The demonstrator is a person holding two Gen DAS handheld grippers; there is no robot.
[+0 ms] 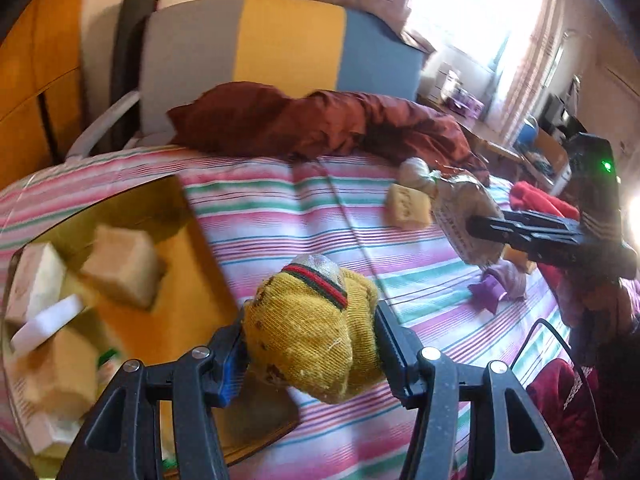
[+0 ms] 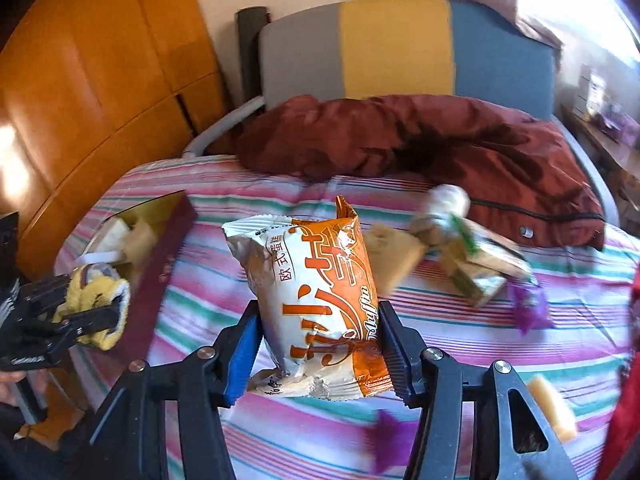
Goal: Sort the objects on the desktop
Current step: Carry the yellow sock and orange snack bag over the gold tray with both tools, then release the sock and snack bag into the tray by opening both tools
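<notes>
A rolled yellow sock [image 1: 312,328] with a red and green band sits between the pads of my left gripper [image 1: 310,316], which is shut on it above the striped bedsheet [image 1: 320,208]. Just left of it lies an open box [image 1: 192,240] with a gold inside, holding several pale blocks. The right wrist view shows my right gripper [image 2: 318,312] shut on an orange and white snack packet [image 2: 312,280], held upright over the sheet. The same packet [image 1: 460,216] and right gripper [image 1: 486,226] appear at the right of the left wrist view. The sock [image 2: 96,284] and the maroon-sided box [image 2: 168,248] show at the left.
A dark red quilt [image 2: 440,148] lies bunched at the head of the bed, below a grey, yellow and blue headboard [image 2: 392,44]. Loose on the sheet are a beige block [image 1: 408,206], a green and beige carton [image 2: 480,272] and purple wrappers [image 2: 528,308]. A wooden wardrobe [image 2: 100,80] stands at the left.
</notes>
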